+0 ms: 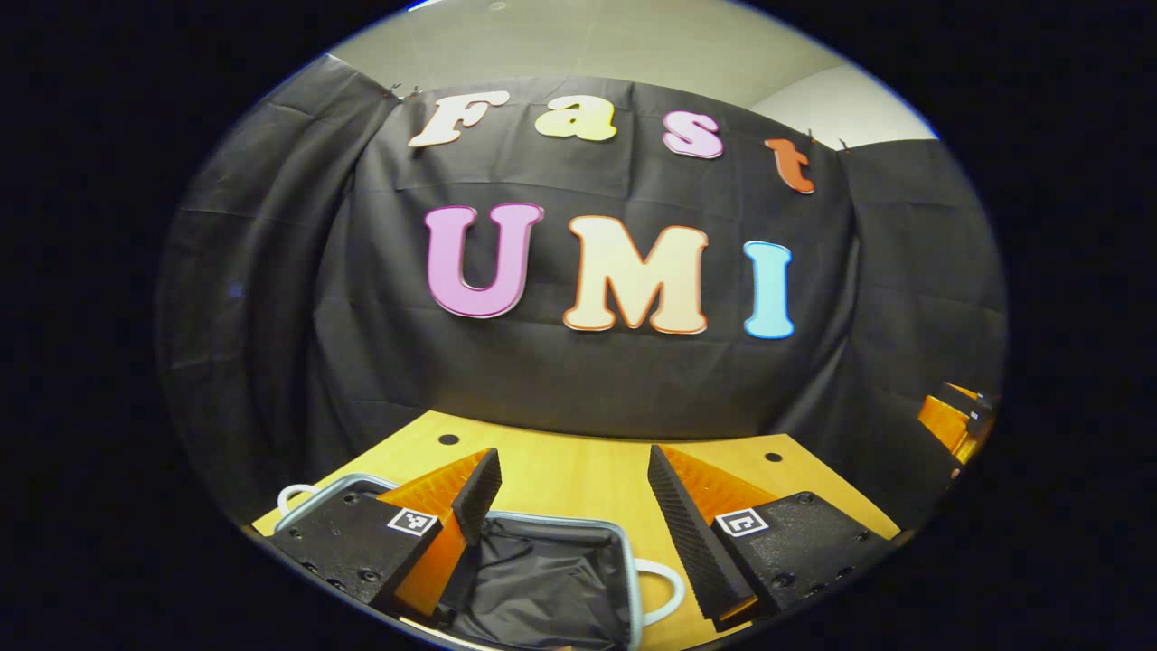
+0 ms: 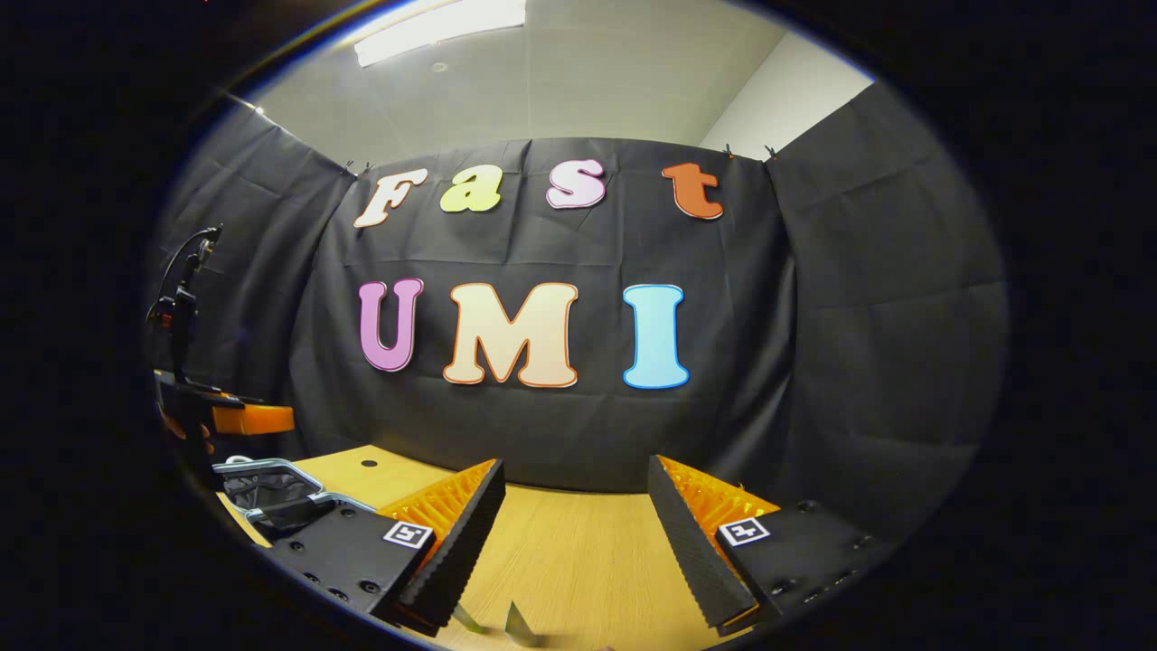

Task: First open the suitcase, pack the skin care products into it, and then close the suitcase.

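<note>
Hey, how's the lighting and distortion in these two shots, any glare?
Right gripper view: a bright ceiling light blows out near the top; fisheye bends the table. Left gripper view: even light, no glare, the suitcase lining dark but sharp, edges curved.

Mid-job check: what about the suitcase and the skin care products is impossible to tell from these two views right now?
- Suitcase, left gripper view: it lies open, but the near part of its lining is cut off by the bottom edge and partly covered by the left gripper.
- Suitcase, right gripper view: small at the left edge; contents unreadable.
- Pale items, right gripper view: cut off at the bottom edge, unidentifiable.
</note>
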Tool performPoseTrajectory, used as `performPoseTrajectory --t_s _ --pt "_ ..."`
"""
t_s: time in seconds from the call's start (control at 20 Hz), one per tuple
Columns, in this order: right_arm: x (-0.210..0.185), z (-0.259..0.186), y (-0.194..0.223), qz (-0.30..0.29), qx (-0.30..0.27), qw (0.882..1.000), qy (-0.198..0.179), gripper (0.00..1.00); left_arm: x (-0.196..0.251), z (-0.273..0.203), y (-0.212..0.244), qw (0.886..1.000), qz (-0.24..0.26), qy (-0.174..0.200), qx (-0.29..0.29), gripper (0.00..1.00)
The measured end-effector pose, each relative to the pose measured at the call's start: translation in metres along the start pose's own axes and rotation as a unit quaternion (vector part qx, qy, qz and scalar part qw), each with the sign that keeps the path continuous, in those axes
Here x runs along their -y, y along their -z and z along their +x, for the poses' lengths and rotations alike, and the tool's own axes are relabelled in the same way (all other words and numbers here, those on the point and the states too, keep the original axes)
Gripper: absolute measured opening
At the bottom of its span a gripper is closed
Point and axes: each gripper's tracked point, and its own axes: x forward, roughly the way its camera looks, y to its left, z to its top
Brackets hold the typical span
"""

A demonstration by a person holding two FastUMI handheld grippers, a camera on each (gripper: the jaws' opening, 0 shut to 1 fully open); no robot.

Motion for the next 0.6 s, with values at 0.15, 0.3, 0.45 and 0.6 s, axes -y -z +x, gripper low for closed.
performPoseTrajectory --t_s 0.15,0.3,0.45,0.6 --pt "0.002 -0.005 0.012 0.003 -0.010 1.000 -0.007 0.98 0.036 -0.006 0.021 1.000 0.009 0.024 -0.012 0.94" --pt "0.001 -0.011 0.011 -0.008 -0.009 1.000 -0.021 1.00 0.078 -0.004 0.049 0.998 0.007 0.059 -0.035 0.95" --pt "0.007 -0.014 0.017 -0.013 -0.017 0.999 -0.025 0.98 0.119 -0.002 0.087 0.993 -0.006 0.098 -0.068 0.94" --pt "0.015 -0.015 0.025 -0.011 -0.031 0.999 -0.023 0.99 0.151 -0.002 0.125 0.987 0.001 0.127 -0.102 0.96"
